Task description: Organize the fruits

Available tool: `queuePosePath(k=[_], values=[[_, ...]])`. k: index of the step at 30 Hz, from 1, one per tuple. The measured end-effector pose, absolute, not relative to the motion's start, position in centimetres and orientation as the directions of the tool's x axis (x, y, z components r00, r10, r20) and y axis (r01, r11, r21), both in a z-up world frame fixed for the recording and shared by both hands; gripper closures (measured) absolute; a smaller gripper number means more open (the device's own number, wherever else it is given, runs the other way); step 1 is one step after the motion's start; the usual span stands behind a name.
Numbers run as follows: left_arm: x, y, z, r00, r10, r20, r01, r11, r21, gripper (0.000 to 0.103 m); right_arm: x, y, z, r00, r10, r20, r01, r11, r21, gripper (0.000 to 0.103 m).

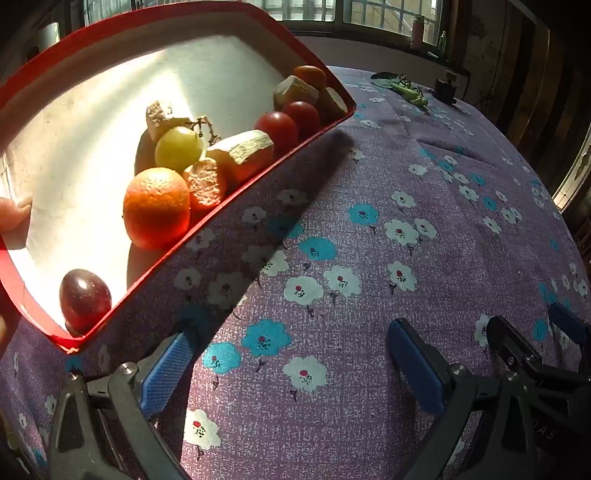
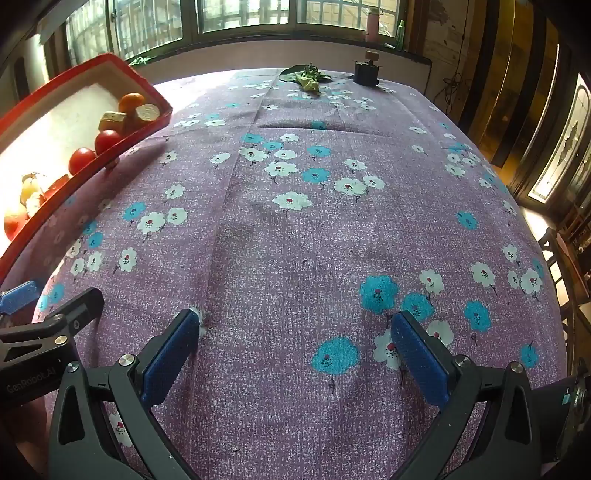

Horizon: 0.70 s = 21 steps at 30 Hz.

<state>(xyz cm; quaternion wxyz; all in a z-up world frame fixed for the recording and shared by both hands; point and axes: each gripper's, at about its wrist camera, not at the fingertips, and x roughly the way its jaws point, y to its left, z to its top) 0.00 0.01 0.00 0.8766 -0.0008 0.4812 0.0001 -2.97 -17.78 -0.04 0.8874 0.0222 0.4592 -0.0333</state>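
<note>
Left wrist view: the left gripper (image 1: 295,354) hangs over a purple cloth (image 1: 406,258) with white and blue flowers. Its 2 blue pads (image 1: 168,373) are wide apart and nothing is between them. The tip of the right gripper shows at the right edge.

A red tray (image 1: 207,221) is held tilted up at the left, above the cloth. A hand (image 1: 13,216) grips its left rim. The fruits have gathered along the low right side. Nearest is a dark grape (image 1: 85,299) in the near corner. Farther along sits an orange (image 1: 157,206), then a yellow-green grape (image 1: 179,147), then 2 tomatoes (image 1: 277,127) side by side. A 2nd orange (image 1: 310,75) is in the far corner. Pale cut chunks (image 1: 243,151) lie among them; I cannot tell what they are.

In the right wrist view, the right gripper (image 2: 295,350) is also wide open over bare cloth, holding nothing. The tray is far left there. At the far end of the table lie some green leaves (image 2: 306,79) and a small dark thing (image 2: 365,72). A pink bottle (image 2: 372,24) stands on the window sill.
</note>
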Motion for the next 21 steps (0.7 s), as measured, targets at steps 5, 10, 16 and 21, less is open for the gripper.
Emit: queuePosePath(k=[5, 10, 16, 21], values=[[-0.01, 0.00, 0.00, 0.537, 0.000, -0.843, -0.001, 1.000, -0.001, 0.000, -2.90, -17.79, -0.11, 0.575, -0.040, -0.817, 0.080, 0.997, 0.007, 0.000], [-0.01, 0.00, 0.00, 0.537, 0.000, -0.844, -0.001, 1.000, -0.001, 0.000, -2.82, -17.78, -0.22, 0.575, -0.040, -0.817, 0.079, 0.997, 0.007, 0.000], [0.00, 0.00, 0.00, 0.537, 0.000, -0.844, -0.001, 1.000, -0.001, 0.000, -2.73, -17.78, -0.32, 0.574, -0.040, -0.818, 0.079, 0.997, 0.007, 0.000], [-0.03, -0.01, 0.03, 0.537, 0.000, -0.844, -0.001, 1.000, 0.000, 0.000, -2.67, -17.81, -0.39, 0.574, -0.040, -0.818, 0.079, 0.997, 0.007, 0.000]])
